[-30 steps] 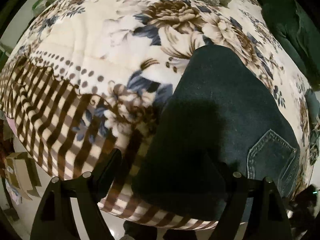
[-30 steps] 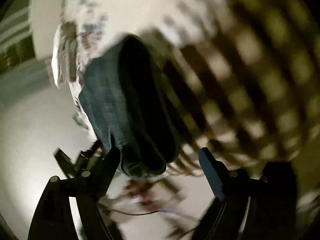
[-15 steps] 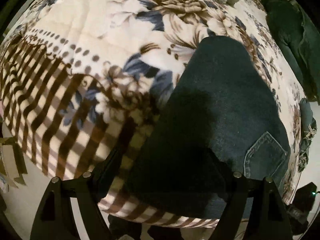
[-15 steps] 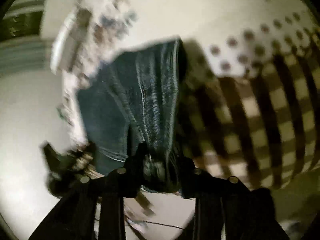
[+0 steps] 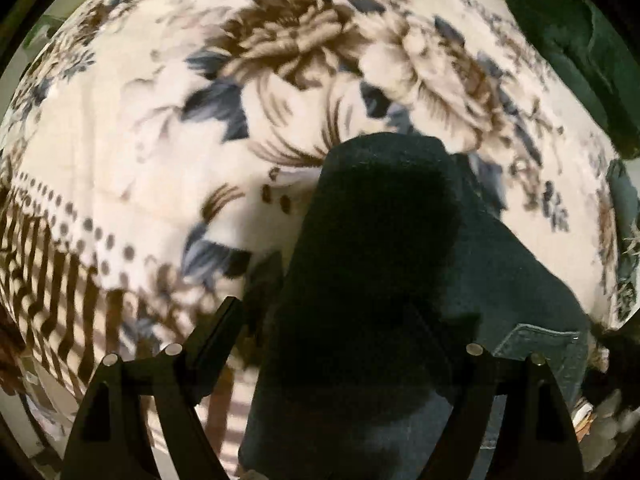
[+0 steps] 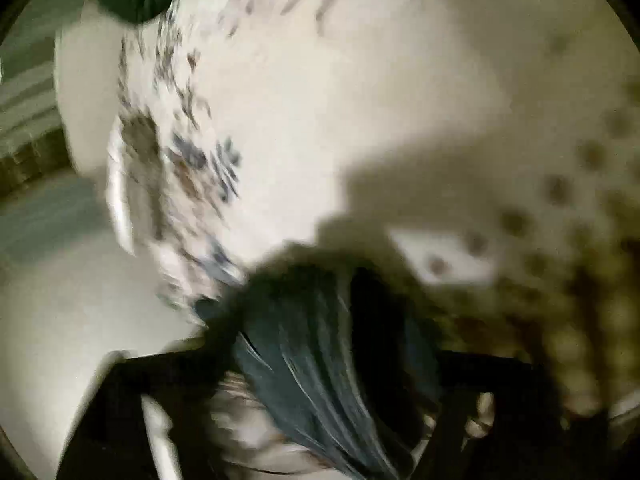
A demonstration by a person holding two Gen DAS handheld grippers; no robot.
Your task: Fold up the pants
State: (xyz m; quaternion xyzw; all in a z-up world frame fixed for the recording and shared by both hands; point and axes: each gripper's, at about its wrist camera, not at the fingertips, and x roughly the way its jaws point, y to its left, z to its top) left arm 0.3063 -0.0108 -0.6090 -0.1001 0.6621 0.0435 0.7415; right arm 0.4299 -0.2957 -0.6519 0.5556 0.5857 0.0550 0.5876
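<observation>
Left gripper (image 5: 324,320): jaws stand wide apart; both black fingers (image 5: 212,332) show at the lower edge of the left wrist view, one on each side of the garment. The fingers straddle the pants without closing on them; whether the tips touch the cloth cannot be told, as their own shadow covers that part.

Pants (image 5: 400,272): dark blue denim, folded into a long slab lying on the blanket, narrow end pointing away from the camera, wide end toward the bed's near edge. A back pocket (image 5: 540,344) with pale stitching shows at the lower right of the slab.

Right gripper (image 6: 332,376): the view is heavily blurred. A bunch of denim (image 6: 312,344) fills the space between the dark finger shapes at the bottom of the frame, with pale seam lines running along it. The jaws appear drawn in against this cloth, clamped on it, though the blur hides the fingertips themselves.

Blanket (image 5: 160,128): cream fleece with brown and blue-grey flowers, a row of brown dots and a brown striped border along the near edge.

Dark green cloth (image 5: 568,40): lies at the far right of the bed.

Brands, labels, writing: none legible in either view.
</observation>
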